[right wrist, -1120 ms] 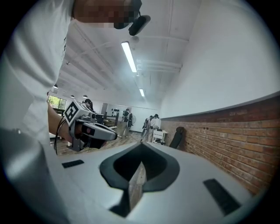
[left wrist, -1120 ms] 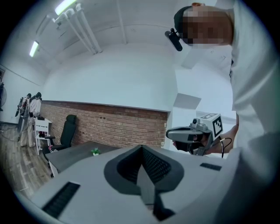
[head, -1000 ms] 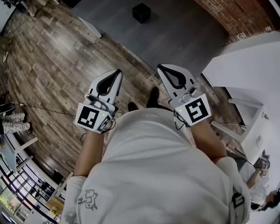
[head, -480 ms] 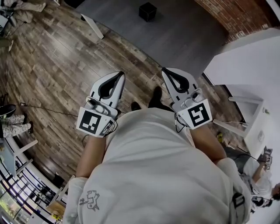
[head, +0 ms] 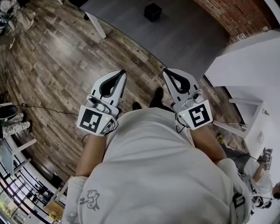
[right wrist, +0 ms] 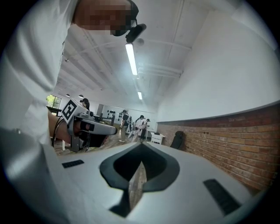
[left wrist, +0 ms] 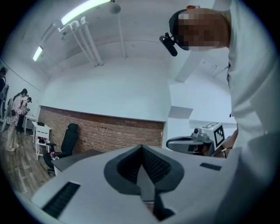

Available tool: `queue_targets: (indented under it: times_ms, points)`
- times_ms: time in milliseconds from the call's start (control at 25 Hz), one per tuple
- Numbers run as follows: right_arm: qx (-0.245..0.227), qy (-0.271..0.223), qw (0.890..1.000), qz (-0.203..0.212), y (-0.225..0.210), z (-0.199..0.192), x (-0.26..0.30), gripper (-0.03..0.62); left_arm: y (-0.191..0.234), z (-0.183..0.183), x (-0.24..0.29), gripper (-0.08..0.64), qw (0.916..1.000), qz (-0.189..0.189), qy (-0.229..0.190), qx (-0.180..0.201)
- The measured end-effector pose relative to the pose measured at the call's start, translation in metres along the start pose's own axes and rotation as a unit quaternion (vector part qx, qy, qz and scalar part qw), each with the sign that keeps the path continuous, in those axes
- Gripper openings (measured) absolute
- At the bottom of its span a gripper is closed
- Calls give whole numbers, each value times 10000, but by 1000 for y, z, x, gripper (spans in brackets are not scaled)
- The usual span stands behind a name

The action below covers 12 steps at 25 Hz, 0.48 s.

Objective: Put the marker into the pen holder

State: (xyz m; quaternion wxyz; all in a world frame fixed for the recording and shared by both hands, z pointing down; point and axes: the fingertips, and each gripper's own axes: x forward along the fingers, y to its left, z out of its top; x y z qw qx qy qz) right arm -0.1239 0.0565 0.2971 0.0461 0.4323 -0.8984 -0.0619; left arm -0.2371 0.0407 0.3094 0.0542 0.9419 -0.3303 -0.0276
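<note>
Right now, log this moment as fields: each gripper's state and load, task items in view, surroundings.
left gripper: shut, nothing between its jaws
right gripper: shut, nothing between its jaws
position: both held ahead of the person's torso, over wooden floor
marker: not in view
pen holder: not in view
nearby: white table at right, black cube farther off

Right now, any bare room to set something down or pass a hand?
Bare: wood floor between the left gripper and the table leg; white surface next to the brick wall looks bare too. Crowded: cable and furniture, lower left.
</note>
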Motion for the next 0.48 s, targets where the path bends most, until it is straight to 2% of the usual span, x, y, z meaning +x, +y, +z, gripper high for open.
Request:
queue_targets:
  times_ms: [480]
  points:
    - [-76, 58, 9999, 119, 20, 11, 13, 5, 5, 6, -17, 11, 9999, -13, -114, -39]
